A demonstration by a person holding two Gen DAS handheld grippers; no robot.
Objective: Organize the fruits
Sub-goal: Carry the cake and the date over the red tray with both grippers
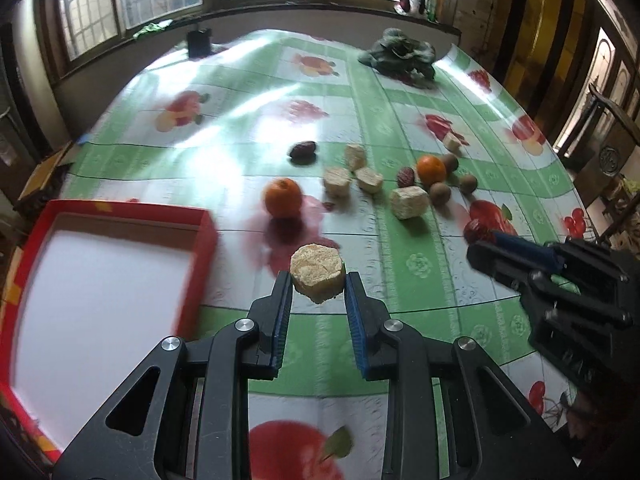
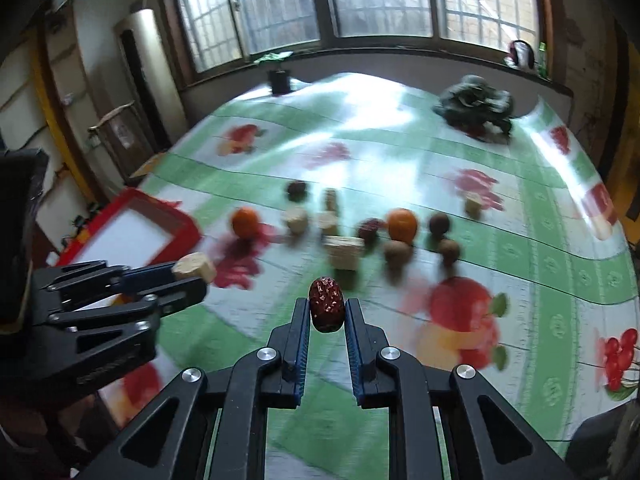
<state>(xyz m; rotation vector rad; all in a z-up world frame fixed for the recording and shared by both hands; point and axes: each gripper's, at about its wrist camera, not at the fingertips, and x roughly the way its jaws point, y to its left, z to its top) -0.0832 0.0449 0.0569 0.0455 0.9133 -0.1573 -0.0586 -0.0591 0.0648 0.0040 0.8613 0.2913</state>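
My left gripper (image 1: 318, 286) is shut on a pale cut sugarcane chunk (image 1: 318, 274) and holds it above the table, right of the red tray (image 1: 202, 232). It also shows in the right wrist view (image 2: 192, 276) with the chunk (image 2: 195, 267). My right gripper (image 2: 327, 312) is shut on a dark red jujube (image 2: 326, 309); it also shows in the left wrist view (image 1: 486, 246), holding the jujube (image 1: 477, 231). Two oranges (image 1: 282, 197) (image 1: 431, 169), several sugarcane chunks (image 1: 408, 202), jujubes (image 1: 303, 151) and brown round fruits (image 1: 440, 192) lie mid-table.
The table has a green and white fruit-print cloth (image 1: 420, 264). A leafy vegetable (image 1: 400, 54) lies at the far right. A small black box (image 1: 199, 42) stands at the far edge under the windows. A chair (image 1: 612, 148) stands to the right.
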